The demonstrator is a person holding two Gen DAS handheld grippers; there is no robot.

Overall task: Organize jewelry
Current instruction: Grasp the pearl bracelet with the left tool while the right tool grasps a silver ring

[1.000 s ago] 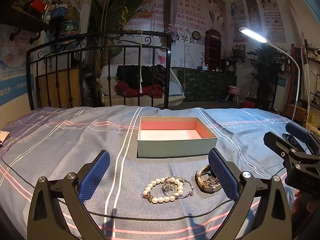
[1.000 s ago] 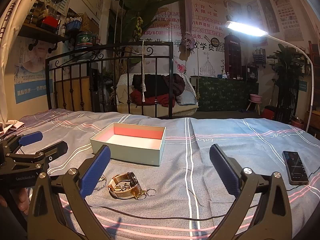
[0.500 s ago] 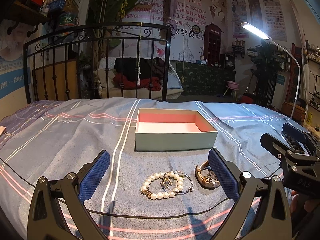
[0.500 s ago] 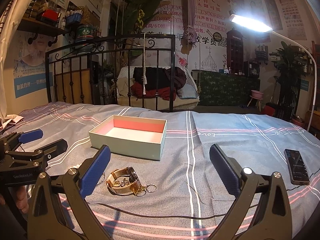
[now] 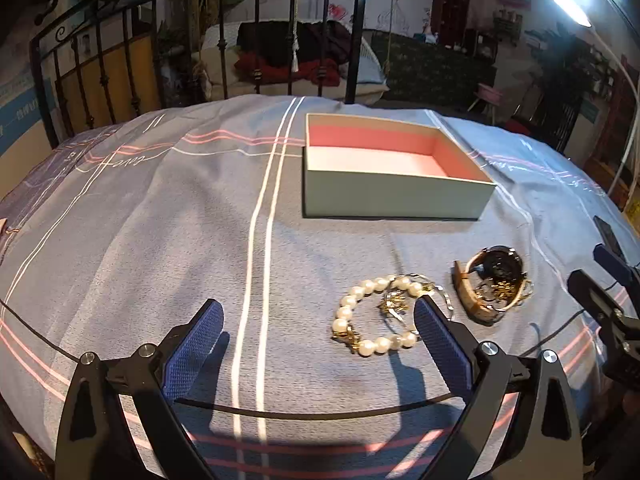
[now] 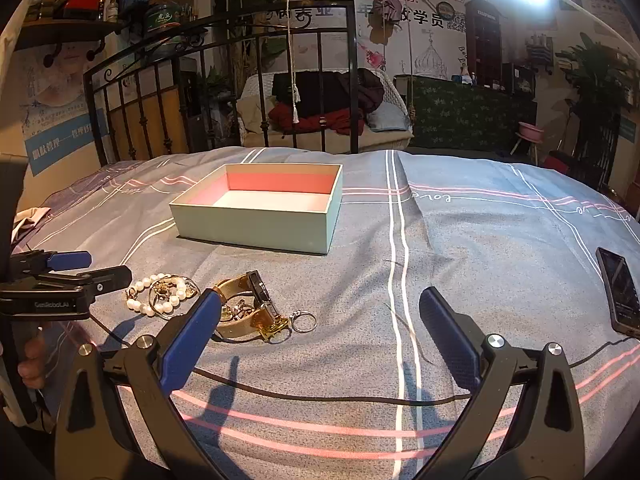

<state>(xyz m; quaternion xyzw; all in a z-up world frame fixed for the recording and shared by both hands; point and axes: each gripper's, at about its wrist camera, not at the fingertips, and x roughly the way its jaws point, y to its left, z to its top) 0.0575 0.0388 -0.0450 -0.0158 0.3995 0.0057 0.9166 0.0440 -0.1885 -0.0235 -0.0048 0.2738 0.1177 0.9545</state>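
Observation:
An open pale-green box (image 5: 392, 200) with a pink inside stands on the bedspread with nothing in it. In front of it lie a pearl bracelet (image 5: 362, 291) tangled with a thin metal bangle, and a gold watch (image 5: 474, 306) with small gold pieces in its loop. My left gripper (image 5: 318, 308) is open just above the cover; its right finger overlaps the bracelet's near right side. My right gripper (image 6: 320, 300) is open too, and its left fingertip sits just in front of the watch (image 6: 244, 312). A small ring (image 6: 303, 320) lies beside the watch. The left gripper (image 6: 110, 267) shows beside the bracelet (image 6: 160, 294).
A dark phone (image 6: 620, 292) lies on the bedspread at the far right. A black iron bed frame (image 6: 224, 92) rises behind the box (image 6: 256, 228). A thin black cable (image 6: 320, 398) crosses the cover near me. A hand (image 6: 30, 360) holds the left gripper's handle.
Both grippers have dipped down and come closer to the jewelry. The left gripper's right finger now overlaps the bracelet, and the right gripper's left finger reaches the watch. Nothing has been picked up.

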